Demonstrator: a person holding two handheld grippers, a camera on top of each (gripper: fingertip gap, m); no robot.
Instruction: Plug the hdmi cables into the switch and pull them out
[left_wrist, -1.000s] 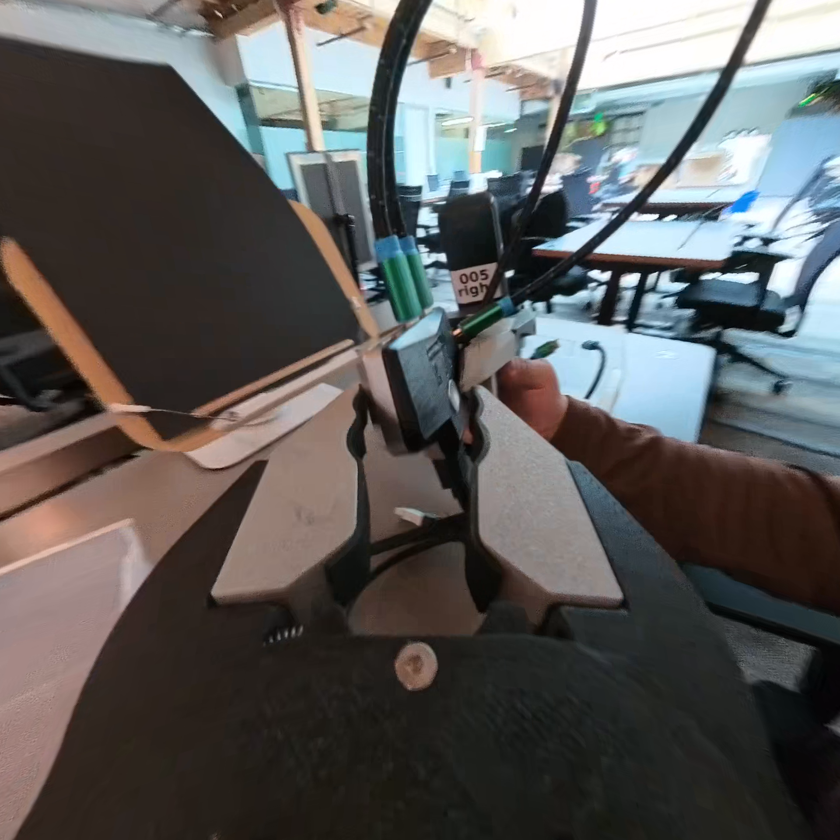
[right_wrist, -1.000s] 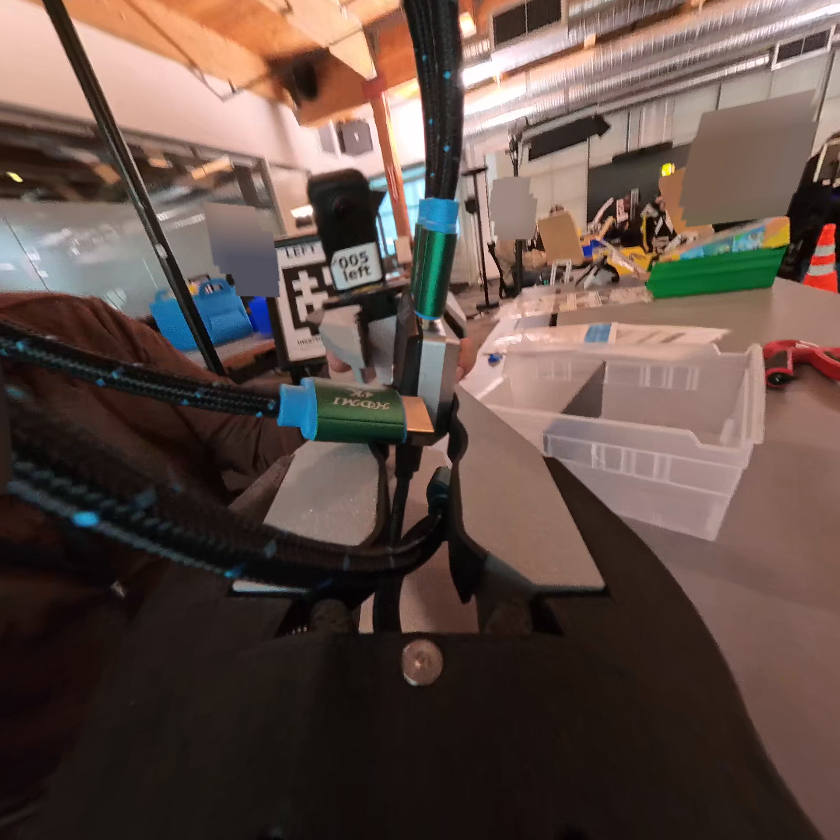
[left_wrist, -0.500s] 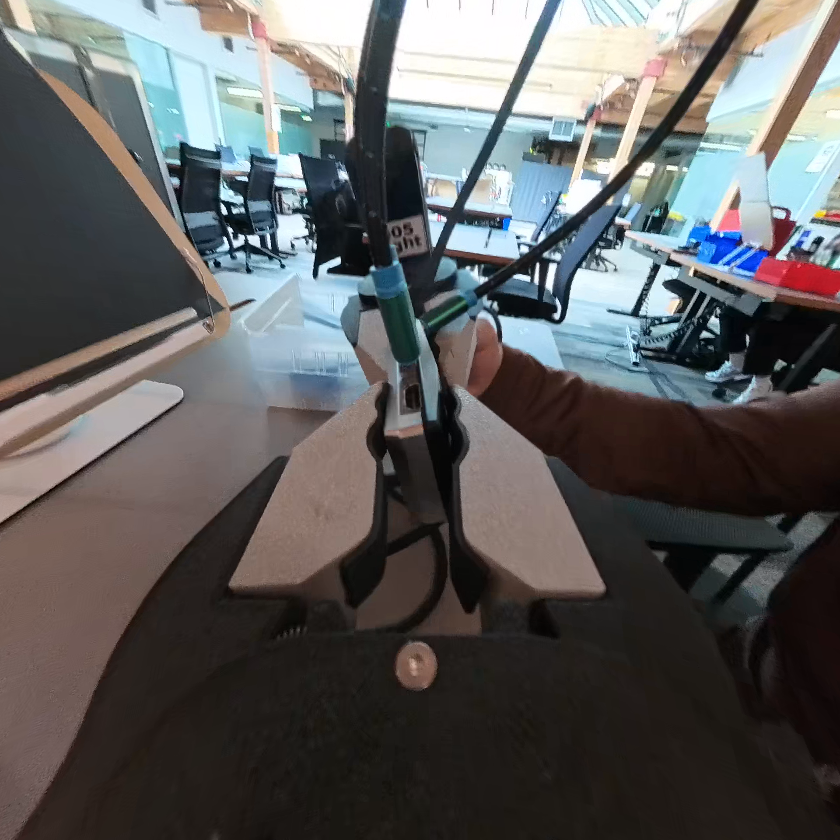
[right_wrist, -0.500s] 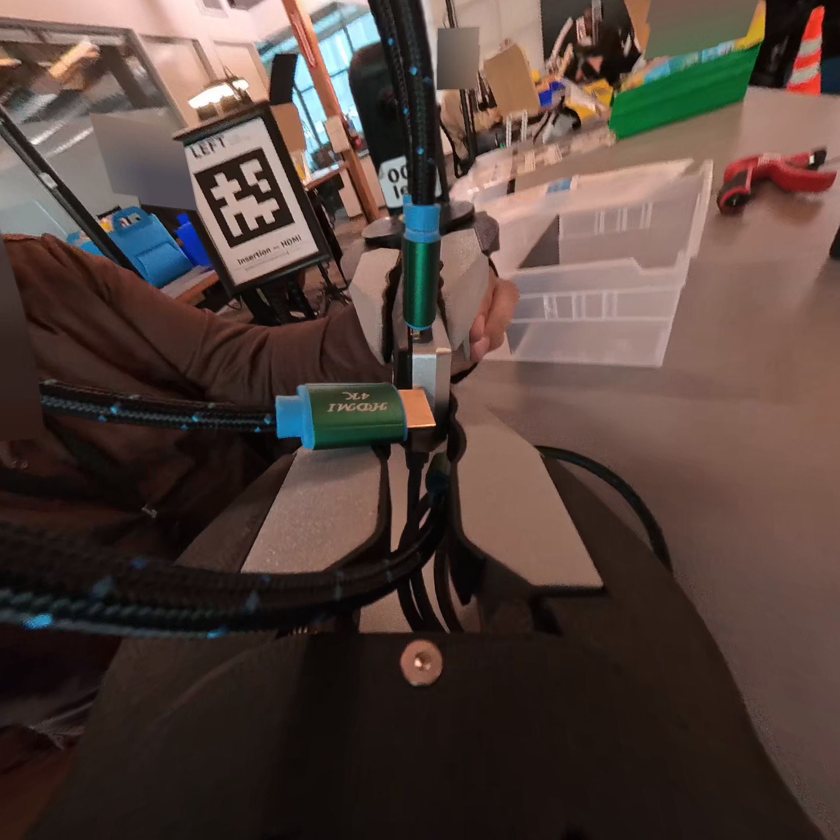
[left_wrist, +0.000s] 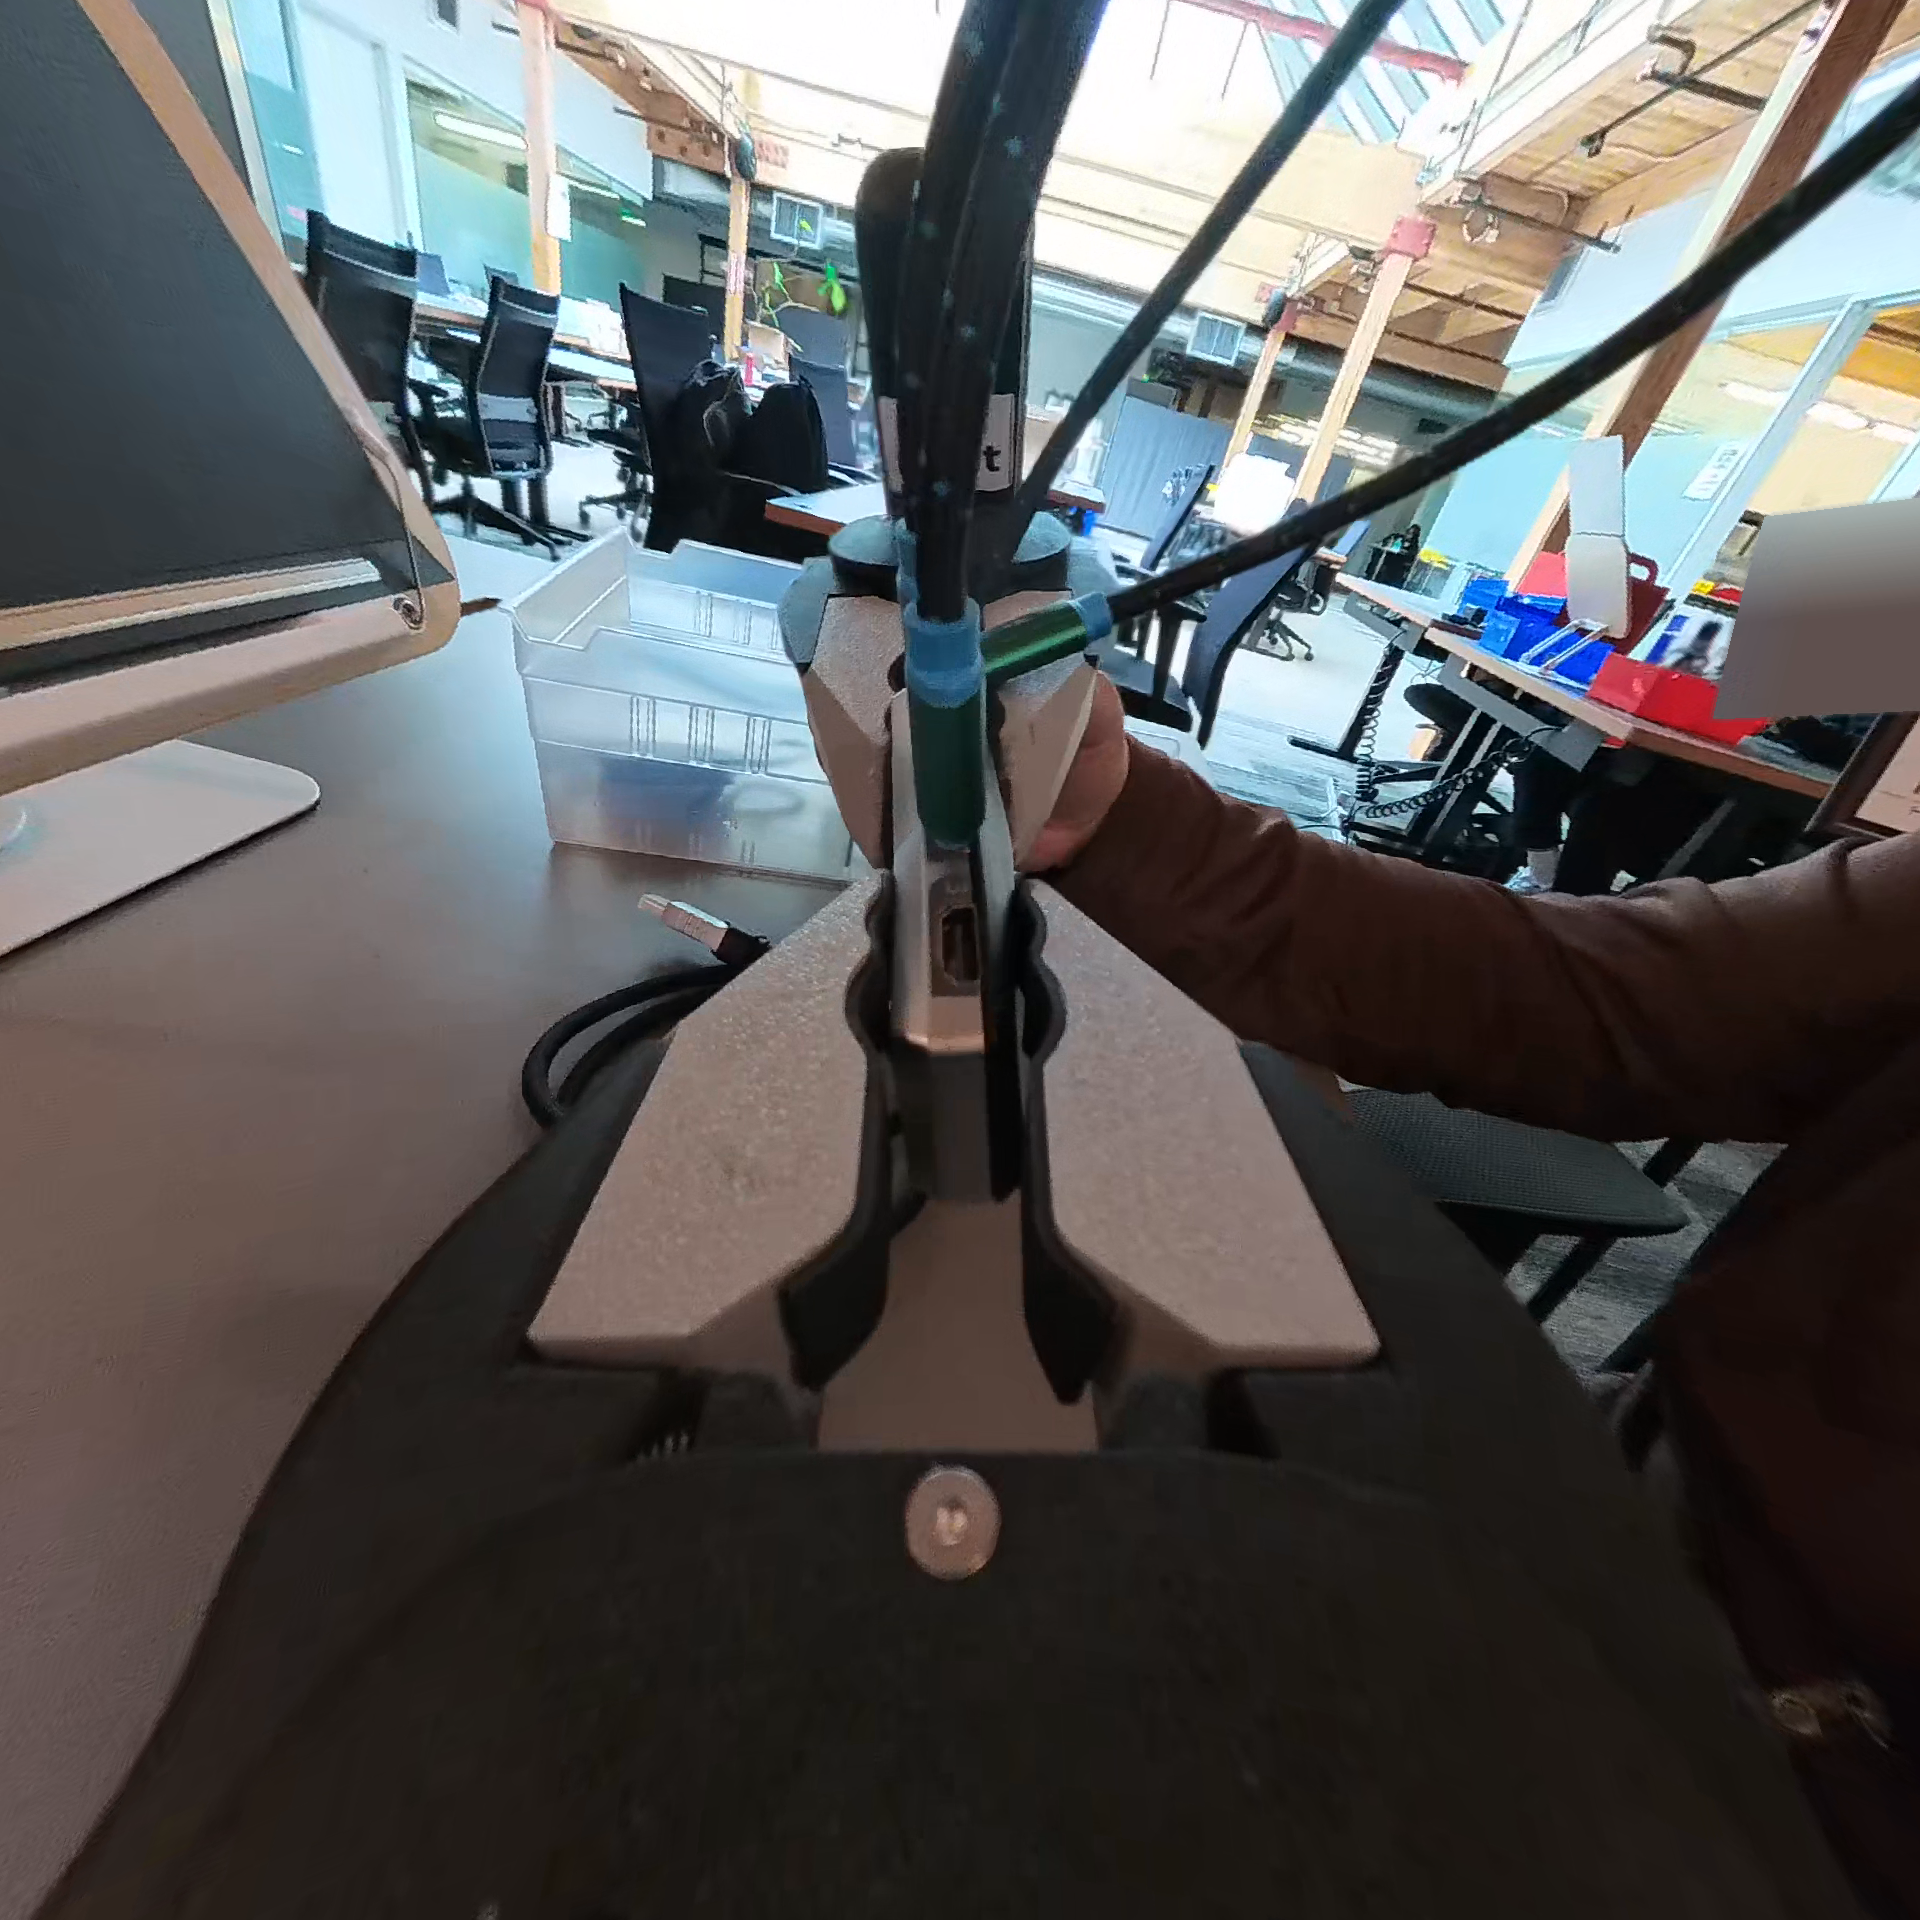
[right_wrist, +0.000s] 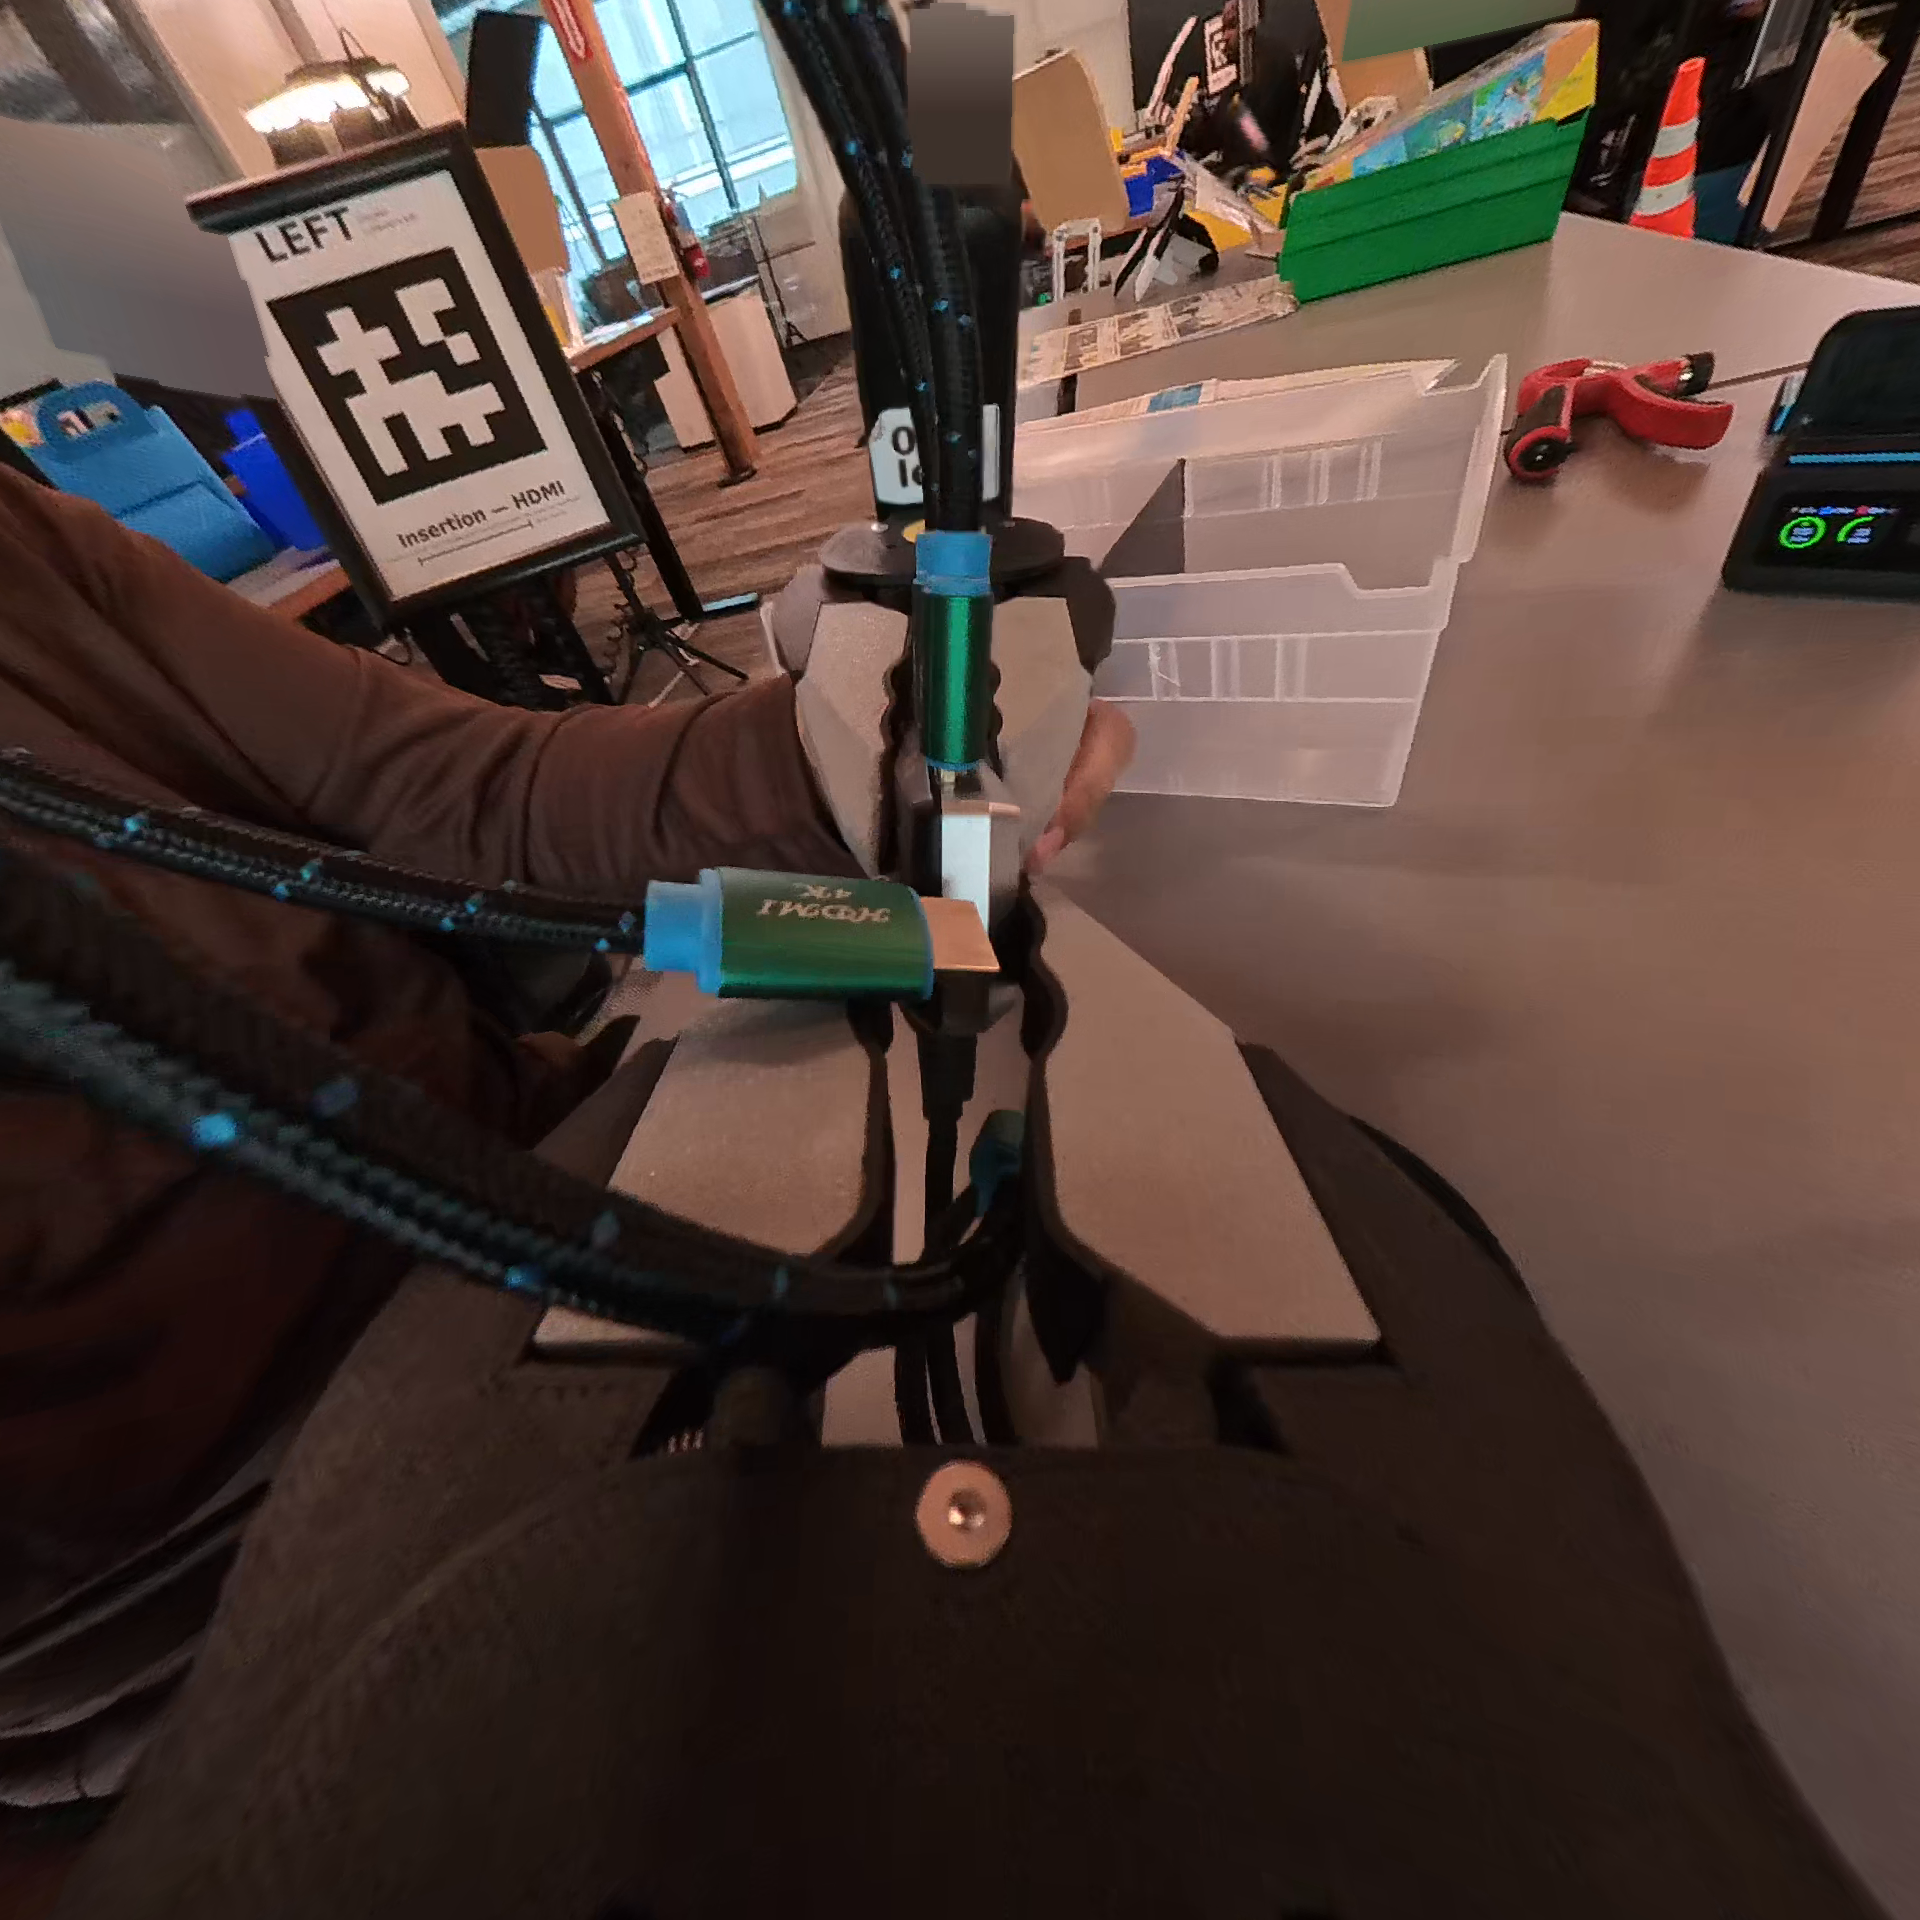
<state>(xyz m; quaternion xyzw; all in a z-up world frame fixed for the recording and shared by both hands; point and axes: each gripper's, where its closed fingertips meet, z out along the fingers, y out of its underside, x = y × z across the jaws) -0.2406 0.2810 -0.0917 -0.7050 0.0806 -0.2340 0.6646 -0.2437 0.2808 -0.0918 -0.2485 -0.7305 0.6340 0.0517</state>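
The HDMI switch (left_wrist: 940, 1091), a thin silver and black box, is seen edge on between my left gripper's (left_wrist: 956, 935) shut fingers, with one open port facing the camera. A green plug with a blue collar (left_wrist: 943, 748) stands in the switch just beyond that port. A second green plug (left_wrist: 1039, 639) leaves to the right. The right gripper's fingers (left_wrist: 1044, 727) face mine from the far side. In the right wrist view my right gripper (right_wrist: 966, 966) is shut on the switch (right_wrist: 971, 862). A green plug (right_wrist: 821, 935) enters the switch from the left and another (right_wrist: 951, 675) stands beyond it. Braided cables (right_wrist: 416, 1174) run between the fingers.
A monitor (left_wrist: 156, 416) stands at the left on the dark table (left_wrist: 260, 1091). A clear plastic bin (left_wrist: 665, 707) sits behind the grippers. A loose USB plug on a black cable (left_wrist: 691, 925) lies nearby. A red clamp (right_wrist: 1610, 405), a black device (right_wrist: 1839, 520) and a marker sign (right_wrist: 416, 384) show in the right wrist view. Less than 4 cm separates the two grippers' tips.
Both grippers have swung round and down with the switch. It has turned from tilted to edge on, its open port now faces the left camera, and the table and clear bin came into view.
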